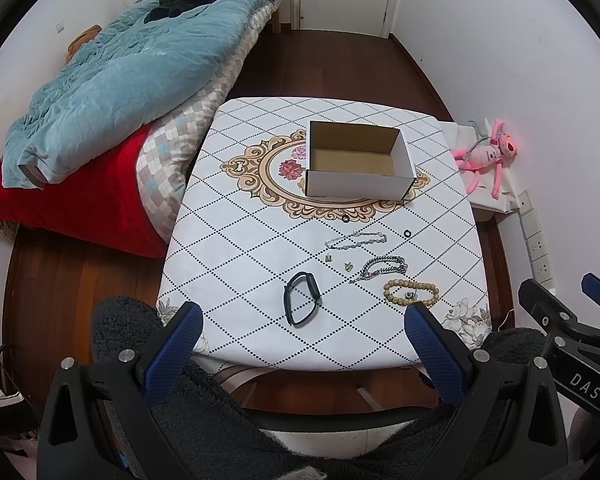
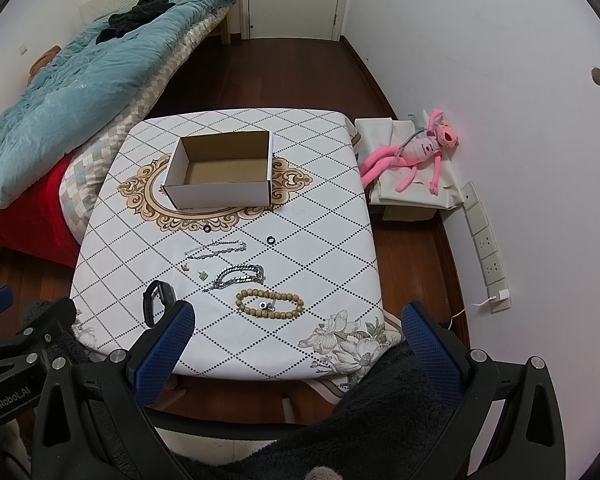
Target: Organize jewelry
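Observation:
An empty white cardboard box [image 1: 356, 164] [image 2: 220, 172] stands open at the far middle of the table [image 1: 236, 248] [image 2: 332, 248]. Nearer lie a black wristband [image 1: 301, 298] [image 2: 156, 302], a wooden bead bracelet [image 1: 410, 293] [image 2: 270, 301], a silver chain bracelet [image 1: 382, 269] [image 2: 238, 274], a thin silver chain [image 1: 356, 239] [image 2: 216, 249], two black rings [image 1: 345, 220] [image 1: 407, 233], and small earrings [image 1: 348, 267]. My left gripper [image 1: 304, 316] is open above the near edge. My right gripper [image 2: 298, 316] is open, also empty.
A bed with a blue quilt [image 1: 112, 76] and red blanket [image 1: 72, 204] stands left of the table. A pink plush toy [image 2: 416, 152] lies on a box at the right wall. Wall sockets [image 2: 486, 248] are at the right. Dark wooden floor surrounds the table.

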`<act>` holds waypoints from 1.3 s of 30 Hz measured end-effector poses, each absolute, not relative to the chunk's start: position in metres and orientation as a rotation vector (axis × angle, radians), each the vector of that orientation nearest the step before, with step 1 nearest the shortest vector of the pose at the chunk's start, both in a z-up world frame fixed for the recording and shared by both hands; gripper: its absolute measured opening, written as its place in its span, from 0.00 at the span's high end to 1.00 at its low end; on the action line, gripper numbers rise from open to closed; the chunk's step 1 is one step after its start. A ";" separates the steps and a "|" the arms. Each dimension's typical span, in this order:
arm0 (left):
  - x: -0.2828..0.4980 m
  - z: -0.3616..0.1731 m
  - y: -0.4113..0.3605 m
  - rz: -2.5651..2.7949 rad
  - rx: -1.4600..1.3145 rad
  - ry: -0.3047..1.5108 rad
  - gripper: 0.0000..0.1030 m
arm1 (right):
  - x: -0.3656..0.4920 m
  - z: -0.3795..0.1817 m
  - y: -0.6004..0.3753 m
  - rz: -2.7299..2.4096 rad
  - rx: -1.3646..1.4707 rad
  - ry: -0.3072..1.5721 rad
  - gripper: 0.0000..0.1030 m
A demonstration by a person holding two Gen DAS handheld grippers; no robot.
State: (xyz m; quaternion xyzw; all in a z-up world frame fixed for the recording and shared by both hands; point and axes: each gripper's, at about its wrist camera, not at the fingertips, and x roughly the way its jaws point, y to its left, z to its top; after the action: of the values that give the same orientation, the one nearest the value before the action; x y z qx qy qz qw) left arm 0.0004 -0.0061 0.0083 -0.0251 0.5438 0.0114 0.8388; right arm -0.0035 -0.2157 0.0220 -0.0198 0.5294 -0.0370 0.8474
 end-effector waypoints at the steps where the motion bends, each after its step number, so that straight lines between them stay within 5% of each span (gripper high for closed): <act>1: 0.001 0.008 -0.006 0.025 -0.051 1.149 0.00 | -0.004 0.022 -0.216 -0.078 -0.039 1.114 0.00; 12: 0.047 -0.027 0.008 0.125 0.018 1.098 0.00 | 0.028 -0.001 -0.242 -0.156 0.042 1.097 0.00; 20: 0.075 -0.109 0.024 0.156 0.052 1.242 0.03 | 0.066 -0.104 -0.258 -0.193 0.073 1.275 0.07; 24: 0.076 -0.150 0.028 0.139 0.044 1.343 0.22 | 0.073 -0.159 -0.263 -0.193 0.114 1.369 0.19; 30: 0.070 -0.191 0.029 0.120 0.010 1.428 0.36 | 0.071 -0.208 -0.268 -0.235 0.151 1.446 0.33; 34: 0.068 -0.207 0.031 0.108 -0.023 1.469 0.46 | 0.066 -0.227 -0.269 -0.239 0.185 1.483 0.46; 39: 0.067 -0.216 0.027 0.072 -0.034 1.477 0.64 | 0.061 -0.227 -0.264 -0.237 0.194 1.456 0.51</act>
State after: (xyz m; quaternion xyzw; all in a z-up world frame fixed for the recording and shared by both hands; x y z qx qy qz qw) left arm 0.0673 0.0268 -0.2157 -0.0156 0.6730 0.0330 0.7387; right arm 0.0606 -0.2638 -0.2265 0.0885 0.6628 -0.1079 0.7356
